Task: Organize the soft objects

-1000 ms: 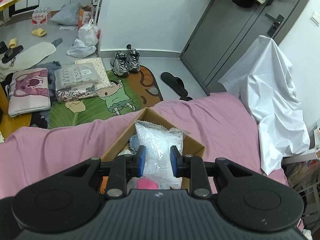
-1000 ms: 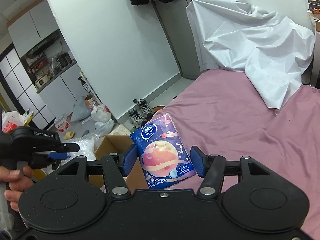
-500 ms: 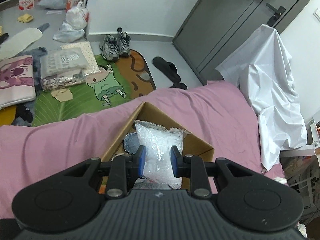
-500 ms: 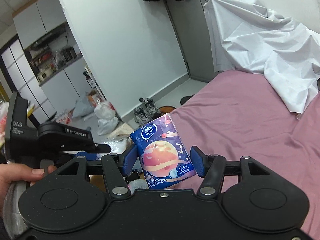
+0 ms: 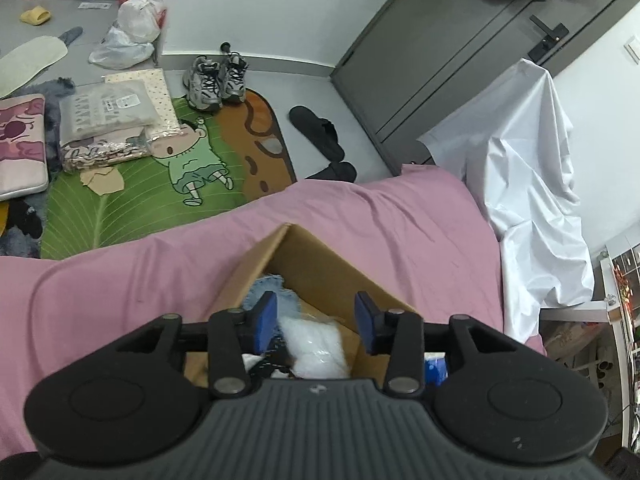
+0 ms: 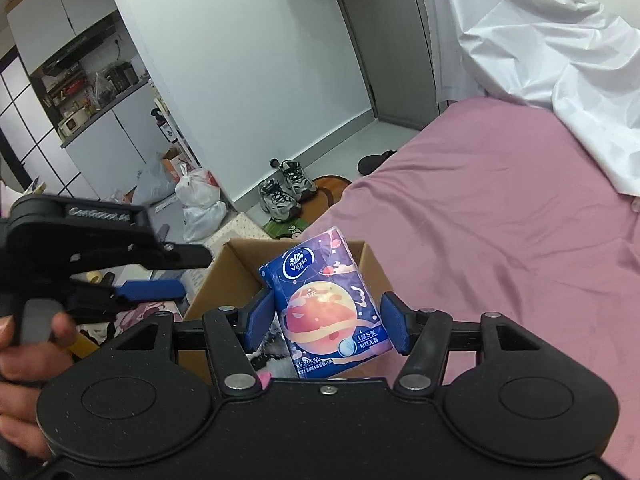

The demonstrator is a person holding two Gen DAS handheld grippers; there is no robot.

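A cardboard box (image 5: pixel 320 264) is seen standing open on the pink bedsheet (image 5: pixel 120 280), and everything else is placed relative to it. The left gripper (image 5: pixel 316 322) is held just above the box's opening, its blue pads apart and opening wider; a white crinkly plastic bag (image 5: pixel 316 346) is seen below and between them, lying inside the box, with neither pad touching it. A pale blue fabric item (image 5: pixel 272 288) is tucked in the box's far-left inner corner, beyond the bag. In the right wrist view the right gripper (image 6: pixel 326 322) is held over the near side of the box (image 6: pixel 236 264), its fingers clamped on a blue tissue pack (image 6: pixel 326 312) printed with a planet; the pack is gripped at its lower sides and is tilted, its top corner reaching above the box's far rim. Dark and white soft items are glimpsed in the box below the pack, too hidden to be named. To the left of the box, the left gripper (image 6: pixel 160 276) is seen side-on, blurred, held in a hand (image 6: pixel 24 368). Beyond the box, past the bed edge, a pair of grey sneakers (image 5: pixel 216 82) is set on the floor near a cartoon floor mat (image 5: pixel 160 184). To the box's right, a white sheet (image 5: pixel 532 184) is draped over something at the bed's side.
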